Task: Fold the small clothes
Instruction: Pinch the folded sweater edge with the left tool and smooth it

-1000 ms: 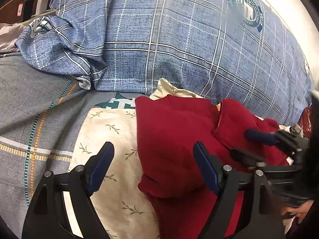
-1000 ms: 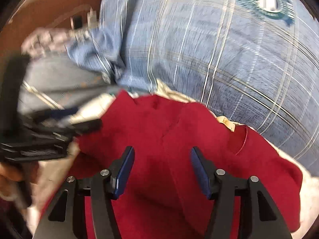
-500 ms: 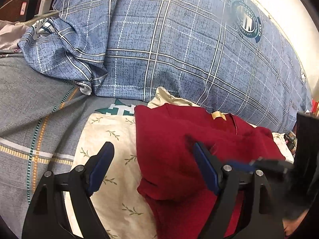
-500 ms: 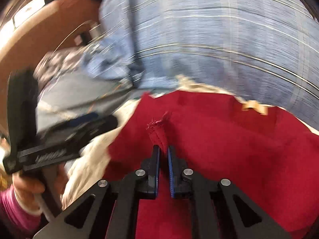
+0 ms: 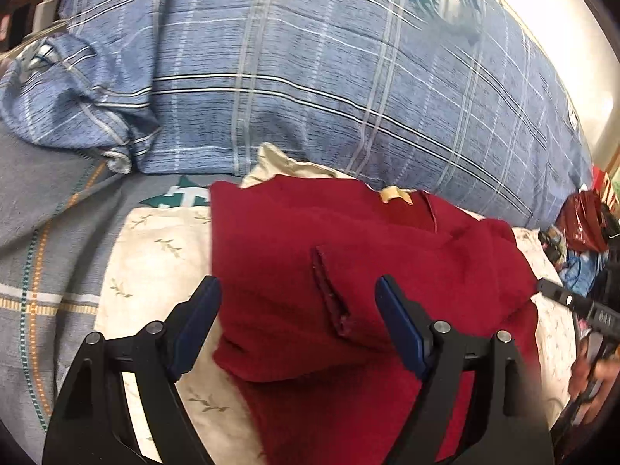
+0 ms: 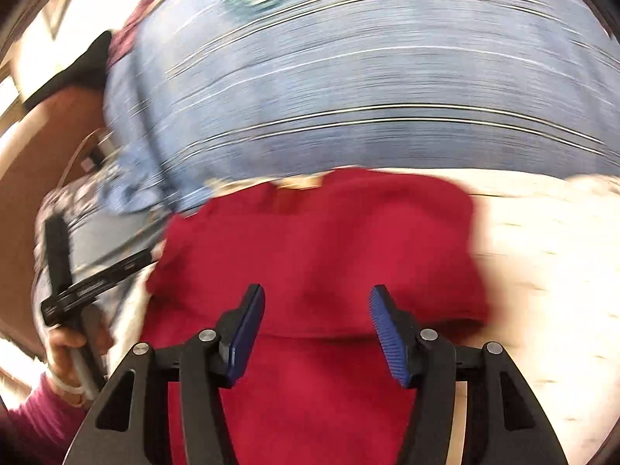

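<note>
A dark red garment [image 5: 310, 271] lies partly folded on a cream leaf-print cloth [image 5: 162, 255]. A sleeve cuff [image 5: 333, 290] lies on top of it, and a tan neck label [image 5: 395, 195] shows at the far side. My left gripper [image 5: 298, 321] is open and empty, just above the garment's near left part. My right gripper [image 6: 317, 329] is open and empty over the garment [image 6: 317, 248]; its view is blurred by motion. The right gripper also shows at the right edge of the left wrist view [image 5: 573, 306].
A large blue plaid pillow [image 5: 329, 77] lies right behind the garment. The bed has a grey cover [image 5: 42, 240] with striped bands at left. A charger and cable [image 5: 42, 11] sit at far left. A red bag [image 5: 581, 224] and clutter lie at far right.
My right gripper was shut on the sleeve cuff half a second ago; it has let go, opened and swung away to the right. The sleeve now lies folded across the garment.
</note>
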{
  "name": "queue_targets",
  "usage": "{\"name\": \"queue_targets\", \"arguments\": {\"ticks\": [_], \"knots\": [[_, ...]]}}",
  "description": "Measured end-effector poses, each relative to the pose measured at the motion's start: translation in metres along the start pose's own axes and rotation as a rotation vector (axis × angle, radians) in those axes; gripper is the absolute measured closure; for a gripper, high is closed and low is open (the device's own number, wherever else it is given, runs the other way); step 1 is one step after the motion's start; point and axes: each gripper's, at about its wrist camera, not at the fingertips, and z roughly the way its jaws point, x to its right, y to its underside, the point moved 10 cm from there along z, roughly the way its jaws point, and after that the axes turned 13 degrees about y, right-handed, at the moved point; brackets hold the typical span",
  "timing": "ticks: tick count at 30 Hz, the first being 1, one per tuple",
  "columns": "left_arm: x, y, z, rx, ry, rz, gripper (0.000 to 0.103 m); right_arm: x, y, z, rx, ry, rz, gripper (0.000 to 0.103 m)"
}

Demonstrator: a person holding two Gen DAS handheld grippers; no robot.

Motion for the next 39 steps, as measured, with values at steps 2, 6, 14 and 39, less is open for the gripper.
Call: {"name": "queue_targets", "arguments": {"ticks": [2,6,14,39], "knots": [[0.009,0.001,0.006,-0.019,0.002,0.030,0.022,0.029,0.000,-0.004,0.001,0.038,0.057,0.043],[0.026,0.003,0.026,-0.076,0.017,0.072,0.023,0.057,0.006,-0.007,-0.006,0.051,0.131,0.043],[0.037,0.011,0.056,-0.186,-0.037,0.118,0.095,0.063,0.008,-0.011,0.012,0.055,0.116,0.042],[0.004,0.020,0.033,-0.153,-0.008,0.051,0.093,0.089,-0.053,0.103,-0.061,0.286,0.089,0.092]]}}
